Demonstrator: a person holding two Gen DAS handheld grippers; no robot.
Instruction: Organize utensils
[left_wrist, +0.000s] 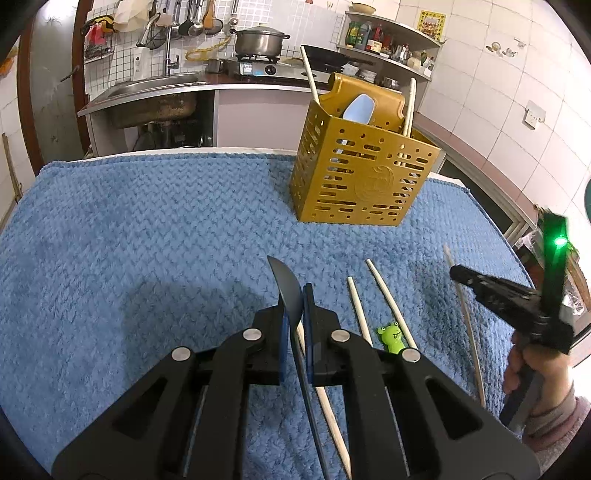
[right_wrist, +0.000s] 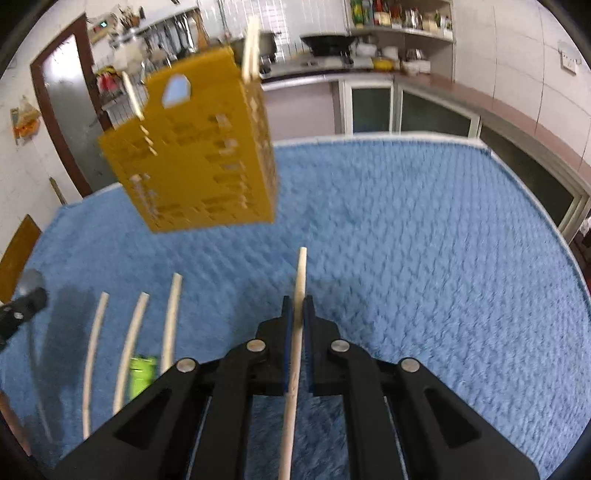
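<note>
My left gripper (left_wrist: 295, 295) is shut on a dark spoon (left_wrist: 286, 284), its bowl sticking up past the fingertips above the blue towel. My right gripper (right_wrist: 298, 306) is shut on a pale chopstick (right_wrist: 297, 332) that points forward; the gripper also shows at the right of the left wrist view (left_wrist: 458, 273). A yellow slotted utensil holder (left_wrist: 360, 173) stands on the towel ahead, holding a light blue spoon (left_wrist: 358, 107) and chopsticks (left_wrist: 410, 107); it shows in the right wrist view (right_wrist: 199, 147) too. Loose chopsticks (left_wrist: 391, 302) lie on the towel.
A green frog chopstick rest (left_wrist: 391, 338) lies among the loose chopsticks, also in the right wrist view (right_wrist: 142, 373). The blue towel (left_wrist: 147, 240) covers the table. Behind are a sink (left_wrist: 155, 85), a pot on a stove (left_wrist: 260, 40) and shelves (left_wrist: 391, 40).
</note>
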